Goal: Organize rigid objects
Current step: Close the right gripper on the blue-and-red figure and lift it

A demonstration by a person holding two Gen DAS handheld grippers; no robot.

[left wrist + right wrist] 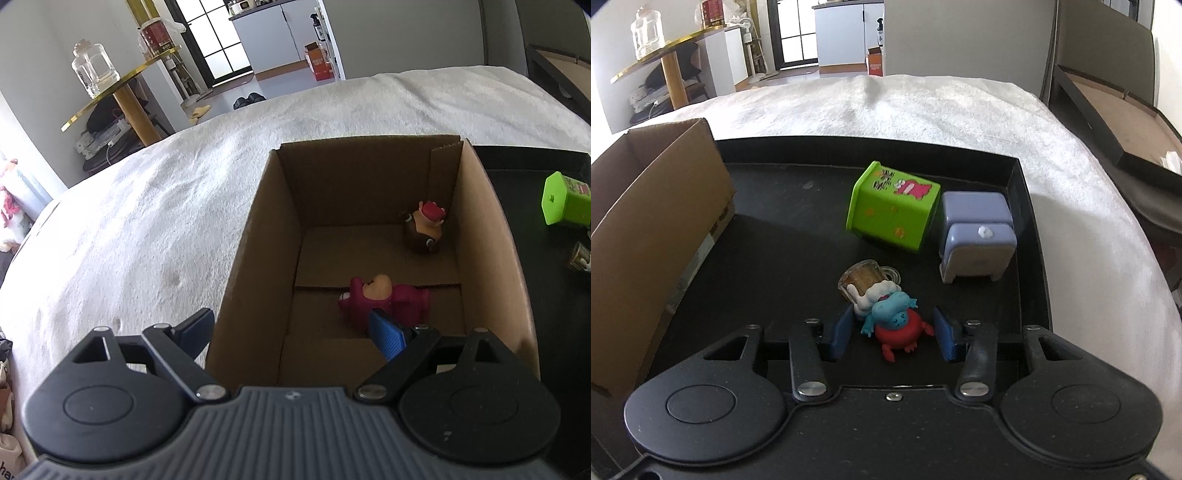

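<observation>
While the left gripper [291, 332] gapes, the right gripper [894, 332] flanks a toy [895, 325], contact unclear.

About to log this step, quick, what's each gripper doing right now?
Left gripper: open, holding nothing, over the box.
Right gripper: open around the crab toy, pads not yet pressing it.

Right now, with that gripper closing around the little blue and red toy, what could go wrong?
1. The beer mug miniature touches the blue-and-red crab figure, so the right gripper might drag or tip it.
2. Its pads do not yet press the rounded figure, which could squirt out.
3. The cardboard box wall is tall; a low carry could knock the figure loose.
</observation>
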